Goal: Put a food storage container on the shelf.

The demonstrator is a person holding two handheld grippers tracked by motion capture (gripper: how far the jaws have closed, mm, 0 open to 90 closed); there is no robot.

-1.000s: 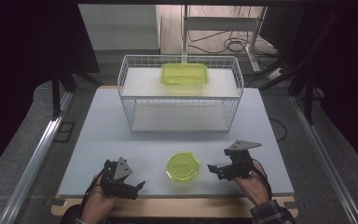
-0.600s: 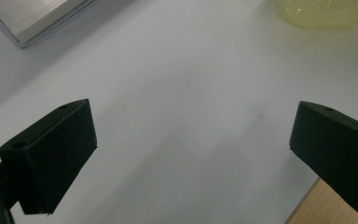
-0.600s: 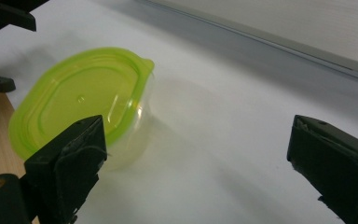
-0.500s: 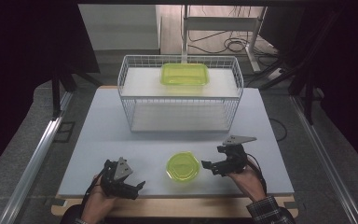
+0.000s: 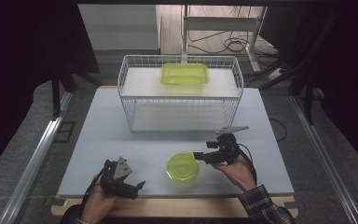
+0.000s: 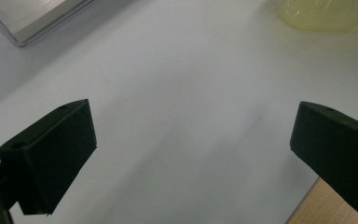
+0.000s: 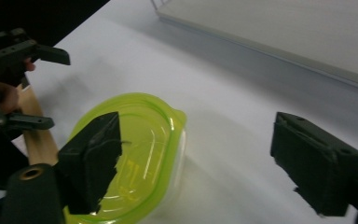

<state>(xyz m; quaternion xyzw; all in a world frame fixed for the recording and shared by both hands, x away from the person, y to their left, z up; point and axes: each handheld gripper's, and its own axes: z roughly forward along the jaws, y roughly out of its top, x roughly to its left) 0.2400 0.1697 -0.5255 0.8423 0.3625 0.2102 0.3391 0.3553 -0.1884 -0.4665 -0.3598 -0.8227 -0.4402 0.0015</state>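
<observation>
A: Near edge first. What did the left gripper (image 5: 137,188) do?

B: It sat at the front left of the white tabletop (image 5: 121,140), jaws spread wide with bare table between them. In the left gripper view, a sliver of the yellow-green container showed at the top right.

A: And the right gripper (image 5: 197,155)?

B: It was just right of the round translucent yellow-green plastic container with lid (image 5: 182,166), tips at its right rim. Its jaws had just been closing a bit but were well apart. In the right gripper view one jaw hung over the lid and the other stood clear over the table; no pads pressed on it.

A: Where was the container?

B: On the table, front centre, between the two grippers, nearer the right one.

A: Farther back?

B: A white wire basket rack (image 5: 130,88) stood mid-table, with a rectangular yellow-green plastic tub (image 5: 184,73) on its upper shelf.
</observation>
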